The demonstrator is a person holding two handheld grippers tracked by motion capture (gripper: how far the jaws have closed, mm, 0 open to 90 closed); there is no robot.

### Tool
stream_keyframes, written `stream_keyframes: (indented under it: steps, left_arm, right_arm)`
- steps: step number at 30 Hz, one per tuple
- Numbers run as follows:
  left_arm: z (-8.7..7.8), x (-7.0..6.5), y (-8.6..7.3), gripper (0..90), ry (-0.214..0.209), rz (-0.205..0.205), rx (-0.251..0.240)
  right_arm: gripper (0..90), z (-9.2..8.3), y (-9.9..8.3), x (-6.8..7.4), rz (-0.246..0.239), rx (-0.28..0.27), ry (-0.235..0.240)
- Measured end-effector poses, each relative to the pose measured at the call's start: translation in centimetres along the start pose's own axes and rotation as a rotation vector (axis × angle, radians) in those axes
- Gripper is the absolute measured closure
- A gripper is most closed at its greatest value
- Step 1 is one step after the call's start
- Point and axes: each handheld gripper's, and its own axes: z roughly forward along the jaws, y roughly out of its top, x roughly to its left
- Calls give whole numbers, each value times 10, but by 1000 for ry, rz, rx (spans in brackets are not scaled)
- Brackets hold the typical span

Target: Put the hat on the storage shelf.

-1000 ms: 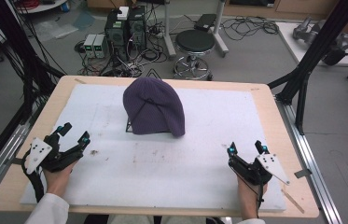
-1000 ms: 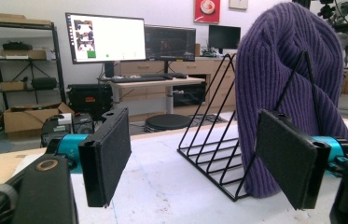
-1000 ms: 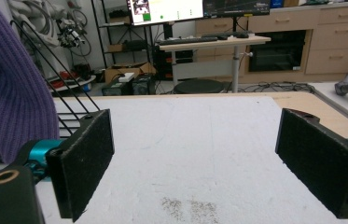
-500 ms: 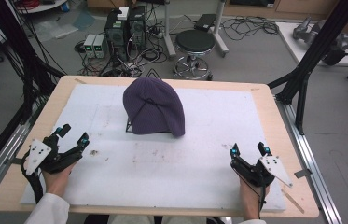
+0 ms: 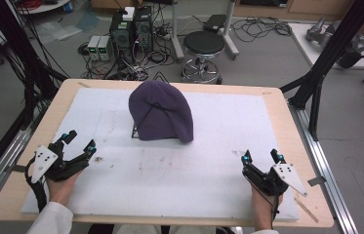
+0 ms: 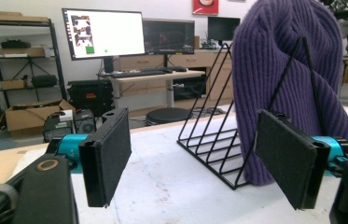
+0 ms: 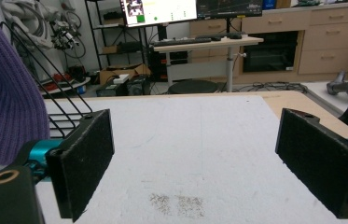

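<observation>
A purple knit beanie is draped over a black wire rack at the middle back of the white mat. In the left gripper view the beanie hangs over the wire rack just ahead and to the right. My left gripper rests near the mat's left edge, open and empty. My right gripper sits at the mat's front right, also open and empty. The right gripper view catches the beanie and rack wires at its left edge.
The wooden table frames the mat. Faint dirt marks lie on the mat in front of the right gripper. Black frame posts rise at the table's right and left. A stool and computers stand on the floor beyond.
Both grippers have stayed almost still; the right one has shifted slightly. The beanie and rack have not moved.
</observation>
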Motion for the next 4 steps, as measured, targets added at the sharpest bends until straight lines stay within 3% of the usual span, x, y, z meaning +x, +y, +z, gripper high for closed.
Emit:
stream_keyframes:
  steps: [4]
  left_arm:
    - [1, -2, -1, 268, -6, 7, 15]
  right_arm:
    - [108, 0, 0, -1, 5, 6, 1]
